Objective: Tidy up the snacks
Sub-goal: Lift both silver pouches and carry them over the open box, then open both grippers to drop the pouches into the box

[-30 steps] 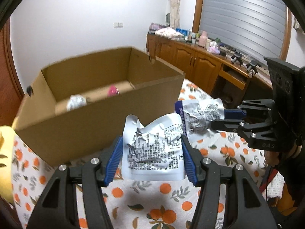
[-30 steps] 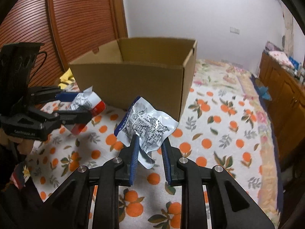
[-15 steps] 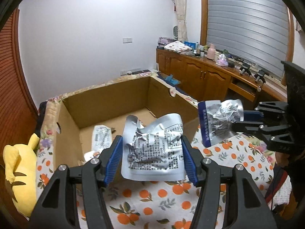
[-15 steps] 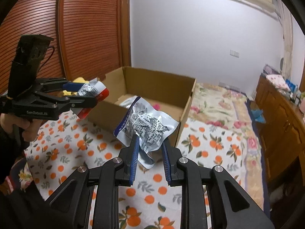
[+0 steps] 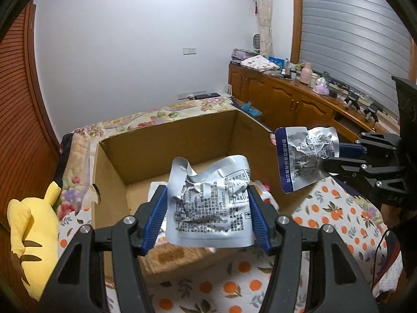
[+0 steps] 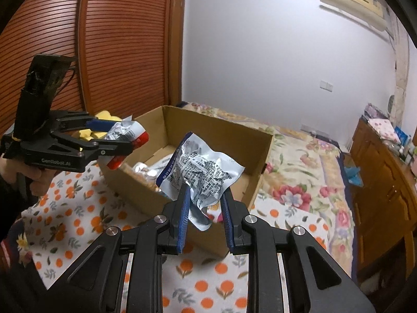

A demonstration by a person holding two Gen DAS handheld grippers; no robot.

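Both tongs (image 5: 208, 216) (image 6: 204, 214) clamped on snack packets (image 5: 211, 203) (image 6: 200, 174)

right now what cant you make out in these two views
- Contents of the cardboard box: in the left wrist view the silver snack packet held by the left hand-held gripper covers most of the floor; a few packets peek out.
- Same box in the right wrist view: the blue-edged packet in the right hand-held gripper blocks it.
- Packet print: too small to read.
- Yellow plush toy: cut off by the left edge.
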